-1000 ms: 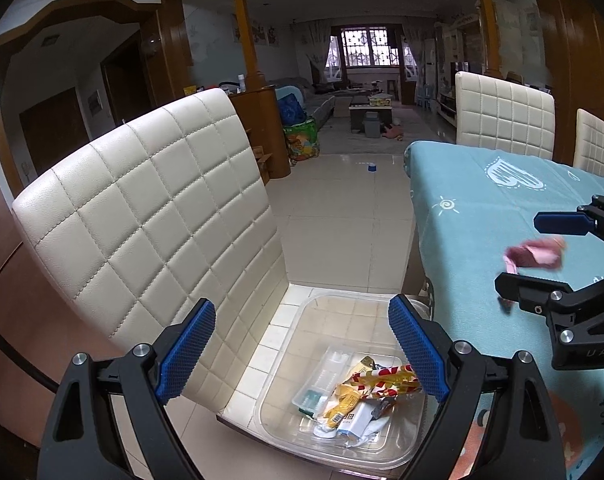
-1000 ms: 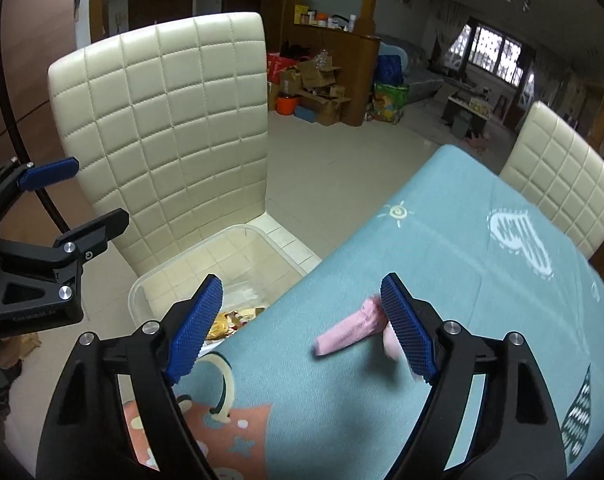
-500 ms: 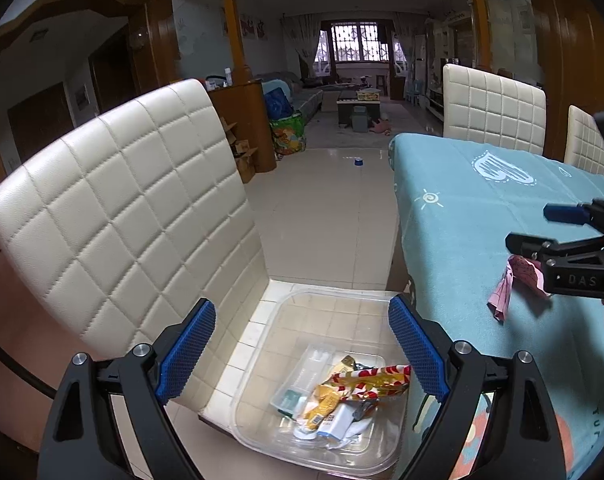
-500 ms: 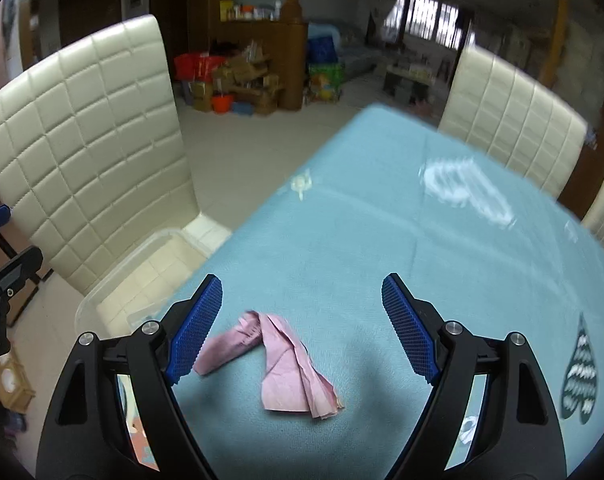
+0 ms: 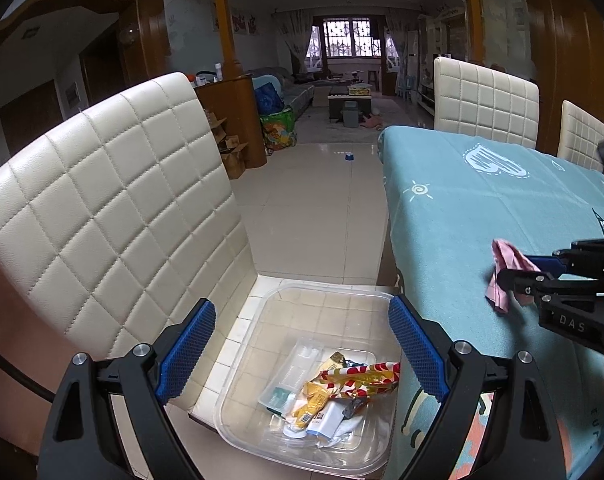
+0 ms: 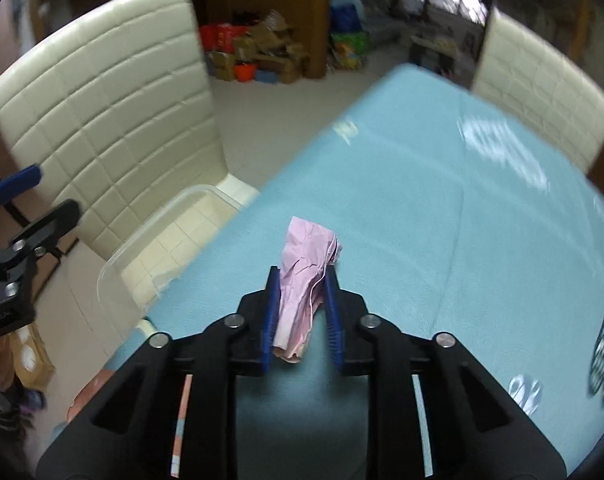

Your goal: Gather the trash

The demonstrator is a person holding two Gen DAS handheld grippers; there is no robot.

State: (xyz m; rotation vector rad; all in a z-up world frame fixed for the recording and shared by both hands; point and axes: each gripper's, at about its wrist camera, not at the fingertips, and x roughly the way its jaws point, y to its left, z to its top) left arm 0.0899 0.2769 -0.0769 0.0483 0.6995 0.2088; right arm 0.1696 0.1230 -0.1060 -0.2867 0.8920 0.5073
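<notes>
Since a moment ago, crumpled pink paper wrapper (image 6: 308,276) went from lying loose on teal tablecloth (image 6: 442,216) to between right gripper (image 6: 300,304) pads, jaws closing on it. Left gripper (image 5: 302,350) gapes empty over clear plastic bin (image 5: 245,364) on cream quilted chair (image 5: 113,208).

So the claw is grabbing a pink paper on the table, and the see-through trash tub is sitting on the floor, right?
Almost. The clear tub sits on the white chair's seat, not the floor; the left wrist view shows it. The rest is right: the right claw is closing on the pink paper over the blue table.
</notes>
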